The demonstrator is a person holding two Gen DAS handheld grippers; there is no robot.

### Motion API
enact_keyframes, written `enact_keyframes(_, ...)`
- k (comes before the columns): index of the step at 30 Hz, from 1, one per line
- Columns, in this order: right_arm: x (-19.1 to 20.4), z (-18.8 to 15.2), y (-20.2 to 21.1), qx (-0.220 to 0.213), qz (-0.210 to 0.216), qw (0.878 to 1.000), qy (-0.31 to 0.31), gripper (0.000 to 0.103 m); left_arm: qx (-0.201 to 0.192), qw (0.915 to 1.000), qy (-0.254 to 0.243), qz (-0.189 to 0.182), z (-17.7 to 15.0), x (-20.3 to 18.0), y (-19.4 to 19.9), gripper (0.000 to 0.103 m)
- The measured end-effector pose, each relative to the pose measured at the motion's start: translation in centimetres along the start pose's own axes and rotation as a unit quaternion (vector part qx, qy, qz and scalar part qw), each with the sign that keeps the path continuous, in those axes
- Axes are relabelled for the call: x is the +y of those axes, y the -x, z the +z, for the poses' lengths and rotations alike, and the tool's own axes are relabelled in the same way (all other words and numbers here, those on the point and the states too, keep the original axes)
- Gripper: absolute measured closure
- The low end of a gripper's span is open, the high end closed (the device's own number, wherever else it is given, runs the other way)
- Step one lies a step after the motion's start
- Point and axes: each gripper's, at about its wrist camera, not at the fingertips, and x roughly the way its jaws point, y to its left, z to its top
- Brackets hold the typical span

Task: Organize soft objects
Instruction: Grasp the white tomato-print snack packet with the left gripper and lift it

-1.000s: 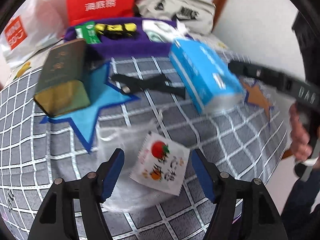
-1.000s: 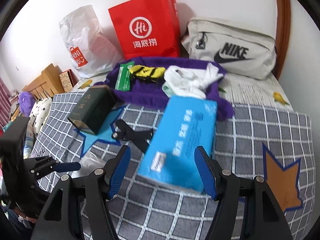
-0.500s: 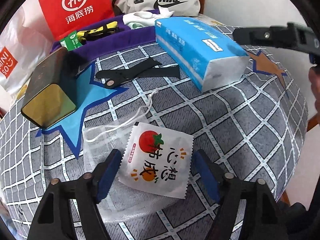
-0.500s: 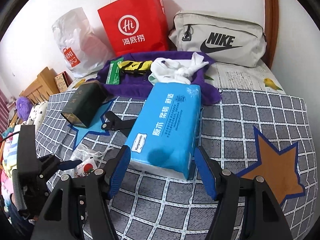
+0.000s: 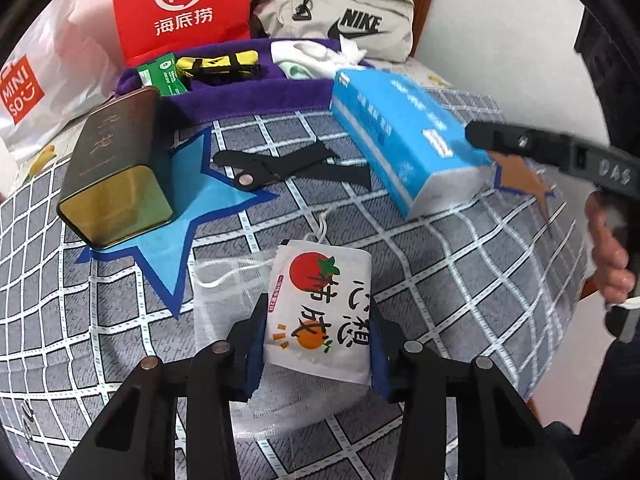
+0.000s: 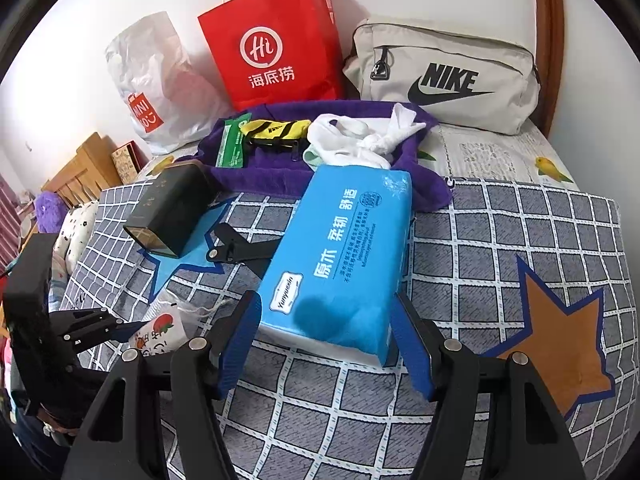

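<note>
My left gripper (image 5: 318, 346) is closing on the white snack packet (image 5: 320, 316) at the near edge of the checked blanket (image 5: 460, 292); a second ago the jaws stood wide around it, so pickup is under way. My right gripper (image 6: 326, 344) waits half open around the near end of the blue tissue pack (image 6: 344, 256), apparently not touching. I count one packet, one tissue pack, one dark tin (image 5: 114, 168).

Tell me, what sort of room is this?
Most likely a bedroom: a grey checked quilt with star patches covers a bed, a brown wooden headboard edge stands against the white wall, and shopping bags rest behind.
</note>
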Motion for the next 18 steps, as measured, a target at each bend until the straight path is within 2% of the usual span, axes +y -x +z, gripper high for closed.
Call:
enact_keyframes(5,0.9,0.9,0.1,-0.003,0.002,1.0,0.01,0.037,-0.019,0.9992,0.027,-0.022,0.7,1.8,1.8,0.062)
enact_keyframes(9,2.0,1.7,0.2,-0.005,0.006,1.0,0.023,0.037,-0.03,0.9985,0.044,0.011,1.2,3.6,2.7,0.062)
enact_keyframes(18,5.6,2.7,-1.9,0.009,0.023,0.998,0.065,0.037,-0.037,0.9936,0.098,0.044,1.2,8.3,3.2,0.062)
